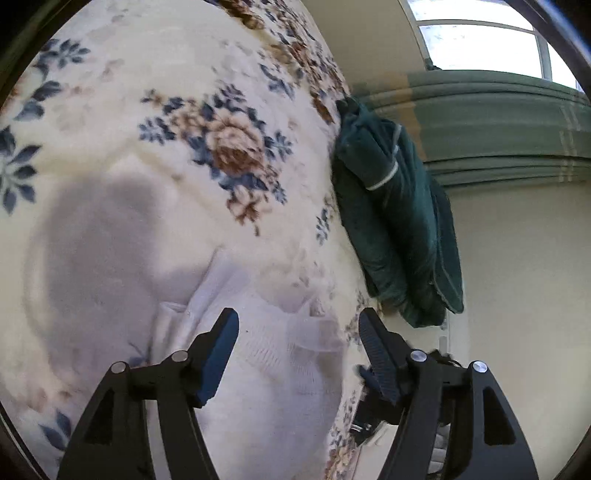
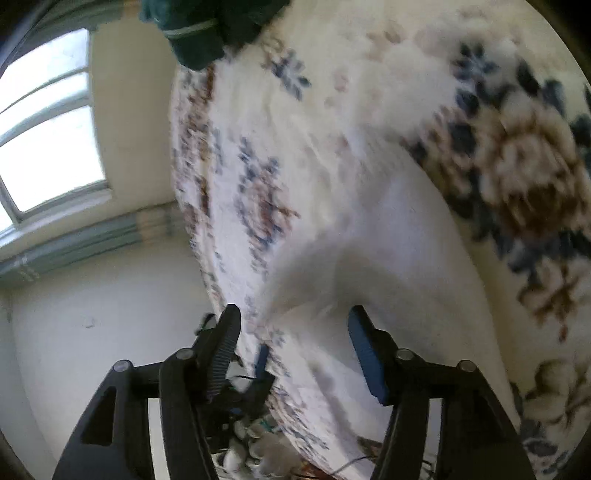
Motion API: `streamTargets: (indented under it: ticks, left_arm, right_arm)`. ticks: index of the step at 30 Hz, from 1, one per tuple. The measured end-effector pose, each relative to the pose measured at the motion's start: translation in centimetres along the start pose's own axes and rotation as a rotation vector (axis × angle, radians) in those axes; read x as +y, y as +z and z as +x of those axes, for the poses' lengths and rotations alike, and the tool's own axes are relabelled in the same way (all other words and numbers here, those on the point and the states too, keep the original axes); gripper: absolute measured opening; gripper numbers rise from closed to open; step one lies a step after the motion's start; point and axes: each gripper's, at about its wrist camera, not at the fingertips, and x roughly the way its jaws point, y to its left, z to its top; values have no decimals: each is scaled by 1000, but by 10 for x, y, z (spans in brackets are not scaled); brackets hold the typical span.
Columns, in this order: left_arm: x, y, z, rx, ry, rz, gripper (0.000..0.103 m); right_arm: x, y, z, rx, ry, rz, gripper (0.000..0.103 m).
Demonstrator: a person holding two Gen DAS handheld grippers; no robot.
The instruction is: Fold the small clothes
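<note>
A small white knit garment (image 1: 266, 369) lies flat on a cream floral blanket (image 1: 177, 122), near the blanket's edge. My left gripper (image 1: 298, 319) is open just above it, with the fabric showing between the two blue pads. In the right wrist view the same white garment (image 2: 399, 266) spreads over the blanket (image 2: 517, 155). My right gripper (image 2: 293, 315) is open over the garment's edge near the side of the bed, and holds nothing. The view is blurred.
A dark green folded cloth (image 1: 395, 221) lies at the blanket's far edge; it also shows in the right wrist view (image 2: 199, 29). Beyond the bed are a cream wall, a green band (image 1: 498, 122) and a window (image 2: 44, 136). Cables and clutter (image 2: 258, 443) lie below the bed's edge.
</note>
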Motion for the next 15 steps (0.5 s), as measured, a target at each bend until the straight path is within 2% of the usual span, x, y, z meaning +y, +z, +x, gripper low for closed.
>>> streamTargets:
  ticks: [2, 3, 7, 11, 12, 13, 14, 15]
  left_arm:
    - [-4, -2, 3, 18, 89, 96, 65]
    - [-7, -3, 7, 35, 133, 147, 65]
    - [-16, -13, 43, 124, 304, 356, 65]
    - [-22, -16, 86, 194, 367, 483, 63]
    - [-23, -17, 96, 209, 388, 516, 45]
    - [-23, -18, 105, 233, 402, 545, 9]
    - [-23, -19, 108, 242, 416, 557, 7]
    - [-25, -19, 105, 231, 409, 562, 7]
  right_arm:
    - [8, -2, -12, -29, -28, -43, 63]
    - [10, -6, -22, -47, -73, -92, 63]
    - [6, -22, -37, -89, -329, -255, 64]
    - [-11, -20, -15, -58, -413, -300, 64]
    - [-14, -18, -9, -50, -423, -316, 63]
    - [-14, -15, -2, -51, -429, -343, 60]
    - [-12, -13, 3, -54, -432, -371, 37]
    - [-9, -10, 8, -56, -456, -401, 4]
